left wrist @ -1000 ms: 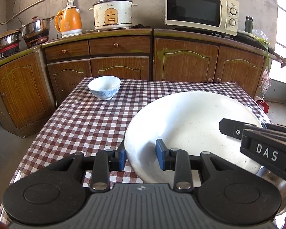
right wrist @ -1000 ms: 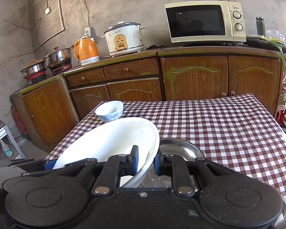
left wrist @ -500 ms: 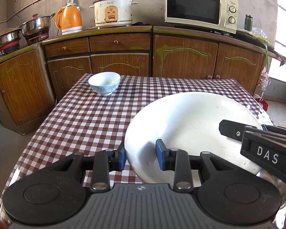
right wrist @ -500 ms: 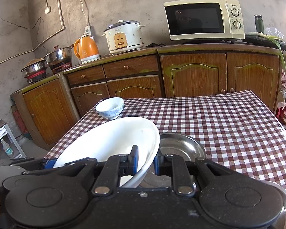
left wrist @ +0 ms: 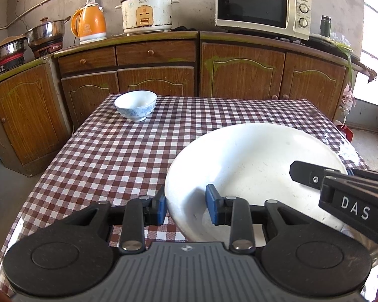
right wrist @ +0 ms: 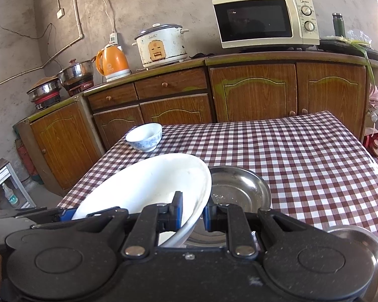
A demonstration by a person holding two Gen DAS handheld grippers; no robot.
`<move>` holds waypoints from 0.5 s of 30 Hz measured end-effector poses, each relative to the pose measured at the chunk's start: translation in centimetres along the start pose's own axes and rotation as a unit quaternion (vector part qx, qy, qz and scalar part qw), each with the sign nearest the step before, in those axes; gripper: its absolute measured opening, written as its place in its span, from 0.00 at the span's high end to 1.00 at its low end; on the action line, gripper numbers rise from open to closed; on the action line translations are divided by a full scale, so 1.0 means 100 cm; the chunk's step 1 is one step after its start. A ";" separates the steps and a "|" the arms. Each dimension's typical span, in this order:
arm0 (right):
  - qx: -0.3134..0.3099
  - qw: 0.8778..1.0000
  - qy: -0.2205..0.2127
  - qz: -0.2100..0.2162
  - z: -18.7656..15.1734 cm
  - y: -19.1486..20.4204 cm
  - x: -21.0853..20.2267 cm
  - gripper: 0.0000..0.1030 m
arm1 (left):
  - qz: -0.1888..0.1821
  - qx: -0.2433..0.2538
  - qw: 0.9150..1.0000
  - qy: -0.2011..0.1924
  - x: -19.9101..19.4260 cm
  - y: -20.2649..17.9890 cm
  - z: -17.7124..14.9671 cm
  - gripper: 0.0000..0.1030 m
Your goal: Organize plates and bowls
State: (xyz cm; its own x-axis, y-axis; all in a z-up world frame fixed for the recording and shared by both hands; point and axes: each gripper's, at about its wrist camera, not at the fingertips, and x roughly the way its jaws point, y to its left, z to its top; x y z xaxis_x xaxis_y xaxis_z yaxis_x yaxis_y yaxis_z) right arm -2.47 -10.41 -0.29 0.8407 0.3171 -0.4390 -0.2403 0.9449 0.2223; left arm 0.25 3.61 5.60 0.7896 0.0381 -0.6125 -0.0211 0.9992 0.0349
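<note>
A large white plate (left wrist: 254,166) is held tilted above the checked table by both grippers. My left gripper (left wrist: 185,207) is shut on its near left rim. My right gripper (right wrist: 192,212) is shut on its right rim; the plate also shows in the right wrist view (right wrist: 148,183). The right gripper's body (left wrist: 340,191) shows over the plate in the left wrist view. A steel plate (right wrist: 239,188) lies on the table just beyond the right gripper. A small blue-and-white bowl (left wrist: 135,105) stands at the table's far left corner, also in the right wrist view (right wrist: 144,136).
A second steel plate (right wrist: 360,259) lies at the near right edge. The checked tablecloth (left wrist: 113,151) covers the table. Wooden cabinets (left wrist: 153,63) behind carry a kettle (left wrist: 89,26), a rice cooker (left wrist: 146,12), a microwave (left wrist: 262,6) and pots (left wrist: 45,32).
Both grippers have risen a little and drawn back with the white plate; the bowl and cabinets sit higher and farther in view. The grips have not changed.
</note>
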 end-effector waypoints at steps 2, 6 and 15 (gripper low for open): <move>0.002 1.000 0.001 0.000 -0.002 -0.001 -0.001 0.79 | -0.002 0.002 1.000 0.000 0.000 -0.001 -0.002 0.68; 0.006 1.000 0.003 -0.003 -0.004 -0.004 -0.003 0.79 | -0.005 0.006 1.000 0.002 -0.001 -0.004 -0.004 0.68; 0.011 1.000 0.003 -0.011 -0.011 -0.010 -0.010 0.79 | -0.015 0.008 1.000 0.005 -0.001 -0.009 -0.007 0.68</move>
State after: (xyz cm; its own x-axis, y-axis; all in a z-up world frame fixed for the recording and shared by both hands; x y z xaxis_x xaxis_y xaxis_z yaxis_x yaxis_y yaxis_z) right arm -3.62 -11.64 -1.01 0.8431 0.2961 -0.4489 -0.2101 0.9498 0.2319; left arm -0.27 2.68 5.10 0.7831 0.0091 -0.6219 0.0121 0.9995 0.0299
